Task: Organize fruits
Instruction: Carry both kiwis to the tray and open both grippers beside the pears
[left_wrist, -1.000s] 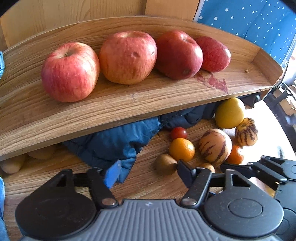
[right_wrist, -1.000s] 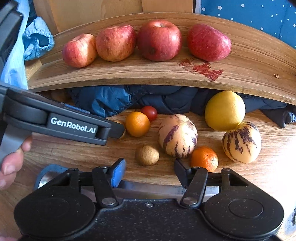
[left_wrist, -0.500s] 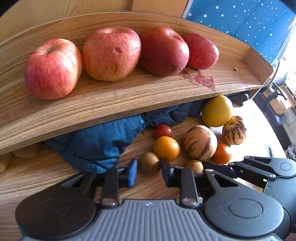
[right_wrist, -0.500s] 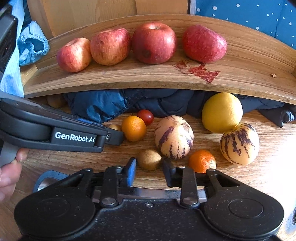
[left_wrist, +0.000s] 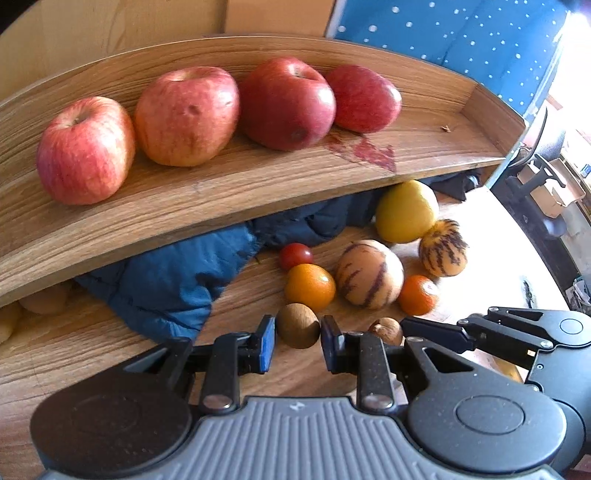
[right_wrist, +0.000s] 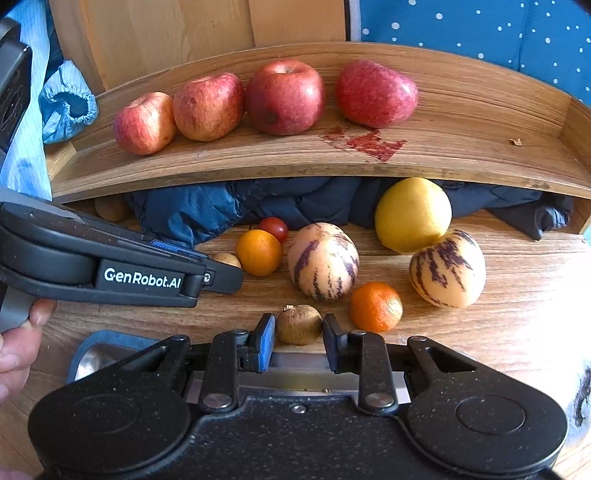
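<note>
My left gripper (left_wrist: 298, 343) is shut on a small brown round fruit (left_wrist: 297, 325) that rests on the wooden table (left_wrist: 92, 354). My right gripper (right_wrist: 299, 341) is shut on a second small brown fruit (right_wrist: 298, 324), close to a small orange (right_wrist: 375, 306). In the left wrist view the right gripper (left_wrist: 436, 334) reaches in from the right around its brown fruit (left_wrist: 386, 330). In the right wrist view the left gripper (right_wrist: 221, 275) comes in from the left, half hiding its fruit (right_wrist: 226, 259). Several red apples (right_wrist: 284, 98) line the raised wooden shelf (right_wrist: 461, 147).
Loose on the table lie a yellow fruit (right_wrist: 412, 214), two striped melons (right_wrist: 323, 262) (right_wrist: 447, 269), another orange (right_wrist: 258, 253) and a cherry tomato (right_wrist: 274, 229). A blue jacket (right_wrist: 207, 210) is stuffed under the shelf. A hand (right_wrist: 16, 339) shows bottom left.
Both grippers went from wide open to closed around the small brown fruits. Both cameras moved slightly forward and lower towards the table.
</note>
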